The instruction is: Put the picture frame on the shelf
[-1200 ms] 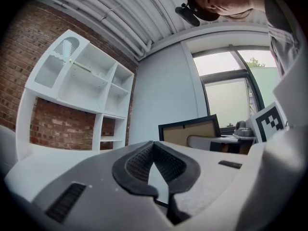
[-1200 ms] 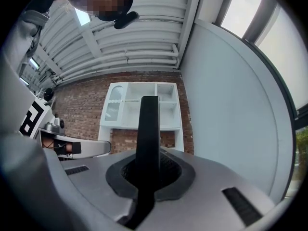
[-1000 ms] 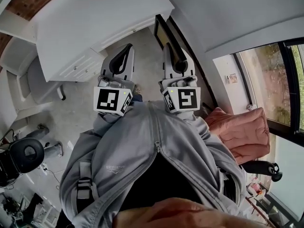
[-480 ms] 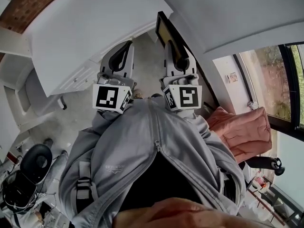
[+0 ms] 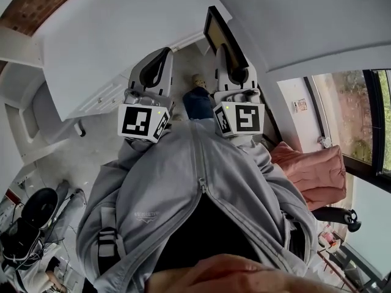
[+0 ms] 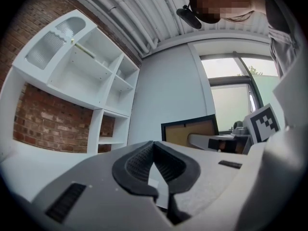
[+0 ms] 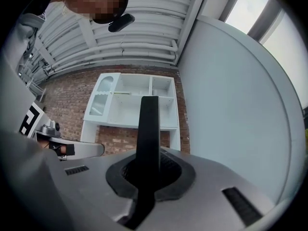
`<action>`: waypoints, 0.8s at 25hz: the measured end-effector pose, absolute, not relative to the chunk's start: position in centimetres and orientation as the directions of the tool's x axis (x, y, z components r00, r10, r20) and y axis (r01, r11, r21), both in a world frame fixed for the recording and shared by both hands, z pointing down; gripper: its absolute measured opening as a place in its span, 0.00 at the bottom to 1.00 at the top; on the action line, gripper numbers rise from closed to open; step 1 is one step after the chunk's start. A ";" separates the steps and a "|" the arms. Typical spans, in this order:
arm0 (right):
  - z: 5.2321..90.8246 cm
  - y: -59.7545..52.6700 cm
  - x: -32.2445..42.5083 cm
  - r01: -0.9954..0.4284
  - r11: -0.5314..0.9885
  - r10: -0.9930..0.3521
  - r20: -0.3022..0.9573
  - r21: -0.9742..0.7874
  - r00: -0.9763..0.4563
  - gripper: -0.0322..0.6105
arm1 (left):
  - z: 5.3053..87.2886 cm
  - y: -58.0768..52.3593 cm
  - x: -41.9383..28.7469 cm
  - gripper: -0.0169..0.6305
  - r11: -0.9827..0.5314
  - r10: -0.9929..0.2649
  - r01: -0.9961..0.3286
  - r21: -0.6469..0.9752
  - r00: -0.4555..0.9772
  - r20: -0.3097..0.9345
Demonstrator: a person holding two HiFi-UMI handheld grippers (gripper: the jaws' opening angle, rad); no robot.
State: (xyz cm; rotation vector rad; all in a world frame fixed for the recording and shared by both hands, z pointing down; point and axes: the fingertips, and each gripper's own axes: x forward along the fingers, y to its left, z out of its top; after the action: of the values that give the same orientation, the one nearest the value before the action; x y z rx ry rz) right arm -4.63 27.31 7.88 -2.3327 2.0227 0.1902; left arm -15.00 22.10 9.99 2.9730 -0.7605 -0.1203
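Note:
The picture frame (image 5: pixel 215 32) has a black rim and a tan panel. It stands on edge in my right gripper (image 5: pixel 228 52), whose jaws are shut on its lower edge. The right gripper view shows it as a dark upright bar (image 7: pixel 149 121) rising from the pads, with the white shelf unit (image 7: pixel 134 102) on the brick wall straight behind it. My left gripper (image 5: pixel 162 54) is beside it to the left, shut with nothing in it. From the left gripper (image 6: pixel 154 146) the frame (image 6: pixel 190 131) shows to the right and the shelf unit (image 6: pixel 91 71) up left.
A white desk or cabinet top (image 5: pixel 104 41) runs under the shelf at the left. A plain white wall (image 5: pixel 305 17) lies to the right, with a window (image 5: pixel 357 115) beyond. A pink cloth (image 5: pixel 311 170) lies on a chair at right, and a black office chair (image 5: pixel 27 209) stands at left.
Both grippers have moved forward together with the frame still held. A leg in blue jeans now shows between them.

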 end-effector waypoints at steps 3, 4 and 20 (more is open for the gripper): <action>7.5 26.0 -4.4 -0.993 -0.112 -0.985 -0.140 0.048 0.104 0.10 | 9.6 21.2 -14.6 0.04 -0.865 -0.500 -0.495 0.078 0.863 -0.070; 7.4 25.5 -4.4 -0.994 -0.100 -0.985 -0.144 0.050 0.092 0.10 | 9.4 20.9 -14.5 0.04 -0.862 -0.505 -0.500 0.076 0.860 -0.074; 7.9 8.1 1.2 -0.988 0.140 -0.981 -0.130 0.062 -0.147 0.10 | 10.1 7.1 -8.6 0.04 -0.764 -0.644 -0.639 0.090 0.764 -0.040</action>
State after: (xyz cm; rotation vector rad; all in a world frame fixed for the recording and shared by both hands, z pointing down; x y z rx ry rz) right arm 1.19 8.09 7.91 -2.0128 2.3275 0.2039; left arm -8.57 7.11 10.13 2.8835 -1.0497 -0.1052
